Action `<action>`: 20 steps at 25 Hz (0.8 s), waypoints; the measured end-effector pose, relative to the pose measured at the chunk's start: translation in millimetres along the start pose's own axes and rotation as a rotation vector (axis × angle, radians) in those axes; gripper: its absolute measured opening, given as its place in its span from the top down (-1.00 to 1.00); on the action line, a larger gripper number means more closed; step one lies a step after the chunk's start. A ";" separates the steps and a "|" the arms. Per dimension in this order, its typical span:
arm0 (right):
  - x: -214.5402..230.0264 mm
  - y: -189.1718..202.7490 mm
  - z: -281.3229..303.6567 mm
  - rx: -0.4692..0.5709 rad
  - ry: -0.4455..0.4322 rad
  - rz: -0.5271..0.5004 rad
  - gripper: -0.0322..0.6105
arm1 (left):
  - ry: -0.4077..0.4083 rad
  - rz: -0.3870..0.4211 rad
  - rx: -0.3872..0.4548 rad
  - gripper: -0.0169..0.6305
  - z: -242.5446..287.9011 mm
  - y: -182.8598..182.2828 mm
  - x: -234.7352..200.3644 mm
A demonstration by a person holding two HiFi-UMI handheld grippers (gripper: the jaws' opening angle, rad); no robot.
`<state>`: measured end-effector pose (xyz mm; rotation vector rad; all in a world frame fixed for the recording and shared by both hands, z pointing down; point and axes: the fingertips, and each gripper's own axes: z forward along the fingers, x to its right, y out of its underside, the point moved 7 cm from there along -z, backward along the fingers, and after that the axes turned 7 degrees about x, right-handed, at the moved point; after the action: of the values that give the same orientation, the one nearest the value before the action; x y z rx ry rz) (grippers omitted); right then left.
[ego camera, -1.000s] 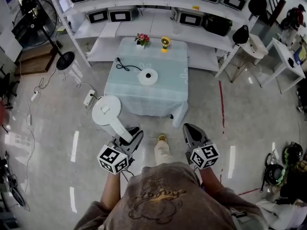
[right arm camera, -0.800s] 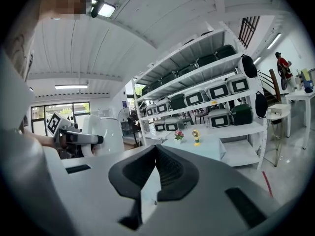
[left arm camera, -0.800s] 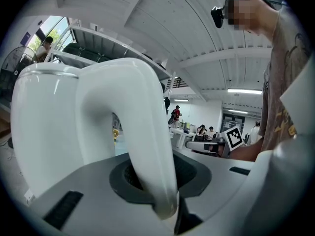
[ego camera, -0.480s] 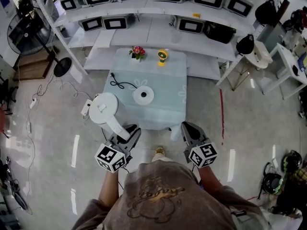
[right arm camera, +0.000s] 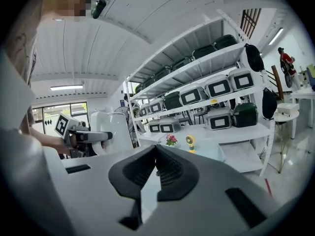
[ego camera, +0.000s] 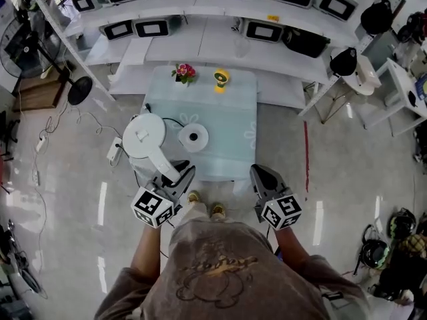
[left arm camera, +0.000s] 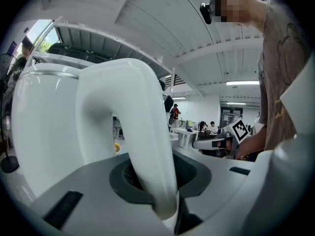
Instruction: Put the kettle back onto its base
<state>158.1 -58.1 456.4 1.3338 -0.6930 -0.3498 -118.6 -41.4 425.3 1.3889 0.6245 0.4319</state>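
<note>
Nearing the surface (ego camera: 230, 122), carrying the kettle (ego camera: 145, 137), handle clamped in left gripper (ego camera: 180, 173) jaws, almost beside the base (ego camera: 193, 137); keeping right gripper (ego camera: 259, 173) jaws together, empty.

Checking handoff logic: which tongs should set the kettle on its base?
Left. The left tongs grip the kettle by the handle, near the base; the right tongs are shut, empty.

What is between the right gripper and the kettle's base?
Only bare cloth lies between the right gripper and the base. The head view shows it.
</note>
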 end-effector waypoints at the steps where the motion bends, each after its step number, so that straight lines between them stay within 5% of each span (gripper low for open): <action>1: 2.6 0.8 1.5 -0.003 0.008 0.002 0.90 | 0.009 0.008 0.002 0.65 5.4 1.4 -4.8; 20: 21.3 10.0 43.8 -0.075 0.201 0.012 0.90 | 0.176 -0.019 -0.046 0.65 107.7 66.5 -95.0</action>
<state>144.6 -102.2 474.9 1.2732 -0.5149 -0.2257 -117.7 -173.7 512.1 1.3092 0.7663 0.5538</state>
